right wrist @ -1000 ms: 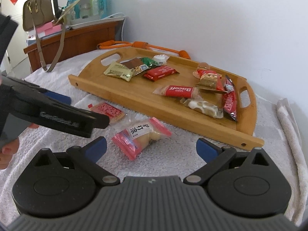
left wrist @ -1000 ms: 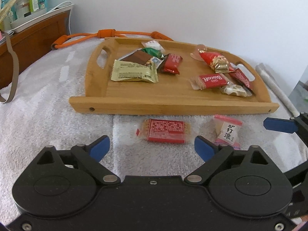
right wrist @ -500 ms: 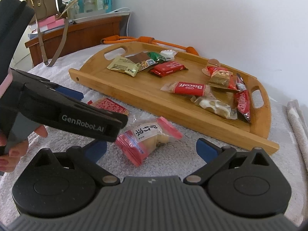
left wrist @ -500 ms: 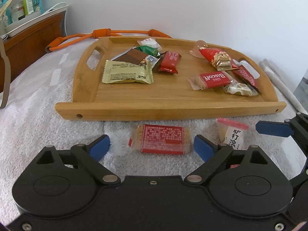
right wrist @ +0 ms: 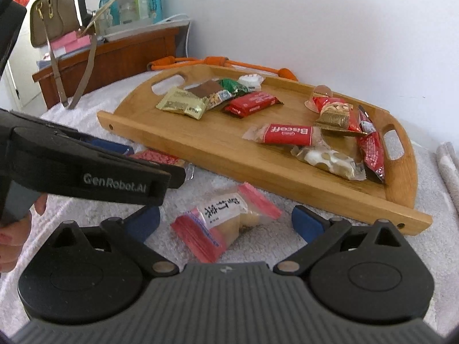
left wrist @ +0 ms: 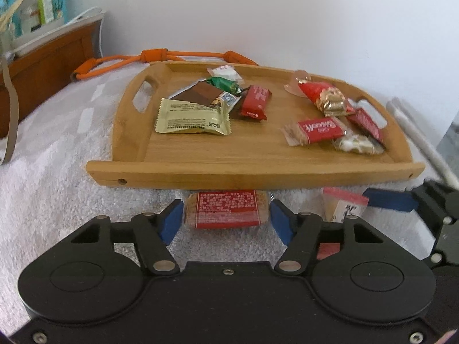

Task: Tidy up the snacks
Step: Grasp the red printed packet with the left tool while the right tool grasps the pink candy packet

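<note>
A red biscuit packet (left wrist: 226, 206) lies on the white towel just in front of the wooden tray (left wrist: 258, 176). My left gripper (left wrist: 226, 223) straddles it. Its jaws are closing, and the blue pads (left wrist: 172, 222) touch the wrapper's two ends. To its right lies a pink-and-white sweet packet (right wrist: 226, 223), which sits between the spread fingers of my right gripper (right wrist: 226, 225) without touching them; that gripper is open. The tray (right wrist: 287, 189) holds several wrapped snacks in a left group and a right group. From the right wrist, the left gripper's black body (right wrist: 86, 172) covers most of the red packet (right wrist: 160, 157).
An orange rope (left wrist: 160, 56) lies behind the tray against the wall. A wooden cabinet (right wrist: 120, 54) with bottles and a hanging handbag (right wrist: 54, 23) stands at the left. A rolled towel (left wrist: 416, 132) lies right of the tray. A hand (right wrist: 17, 229) grips the left tool.
My left gripper has moved forward over the red packet and its jaws have narrowed onto the wrapper. My right gripper has crept closer to the pink-and-white packet, jaws unchanged.
</note>
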Tool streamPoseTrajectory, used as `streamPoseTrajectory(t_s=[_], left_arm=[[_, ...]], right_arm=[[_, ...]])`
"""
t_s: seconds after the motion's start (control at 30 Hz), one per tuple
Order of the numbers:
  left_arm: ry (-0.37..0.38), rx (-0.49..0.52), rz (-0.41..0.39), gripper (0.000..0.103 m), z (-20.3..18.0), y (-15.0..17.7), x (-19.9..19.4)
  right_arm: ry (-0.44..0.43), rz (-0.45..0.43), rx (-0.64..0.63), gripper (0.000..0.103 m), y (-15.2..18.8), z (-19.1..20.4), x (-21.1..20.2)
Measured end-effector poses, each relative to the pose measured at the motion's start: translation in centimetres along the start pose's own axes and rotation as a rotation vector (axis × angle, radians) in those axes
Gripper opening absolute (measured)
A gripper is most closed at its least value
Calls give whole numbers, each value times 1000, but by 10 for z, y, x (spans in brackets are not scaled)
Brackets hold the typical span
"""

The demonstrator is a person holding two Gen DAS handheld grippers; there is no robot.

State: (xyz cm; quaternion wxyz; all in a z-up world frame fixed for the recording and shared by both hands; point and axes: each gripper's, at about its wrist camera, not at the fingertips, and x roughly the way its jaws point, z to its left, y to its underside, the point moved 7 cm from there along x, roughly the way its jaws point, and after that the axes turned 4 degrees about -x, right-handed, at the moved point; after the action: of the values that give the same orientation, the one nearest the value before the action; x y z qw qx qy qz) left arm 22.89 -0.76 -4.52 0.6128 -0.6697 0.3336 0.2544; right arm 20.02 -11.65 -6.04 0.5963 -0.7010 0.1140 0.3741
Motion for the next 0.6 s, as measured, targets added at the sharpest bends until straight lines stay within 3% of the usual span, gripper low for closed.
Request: streamPoseTrajectory(t_s=[0.2,0.33,0.6], left_arm=[[7,-31,4,63,6,-2,-4],[-3,-58,26,62,11,-1,-6],[-36,-37,26,62,14,1,-20]], right_arm=[[-1,-11,3,90,-6,3,-4],[26,-1,-7,69,-7,0,-6],[42,-1,2,49,-13,-3,-22]])
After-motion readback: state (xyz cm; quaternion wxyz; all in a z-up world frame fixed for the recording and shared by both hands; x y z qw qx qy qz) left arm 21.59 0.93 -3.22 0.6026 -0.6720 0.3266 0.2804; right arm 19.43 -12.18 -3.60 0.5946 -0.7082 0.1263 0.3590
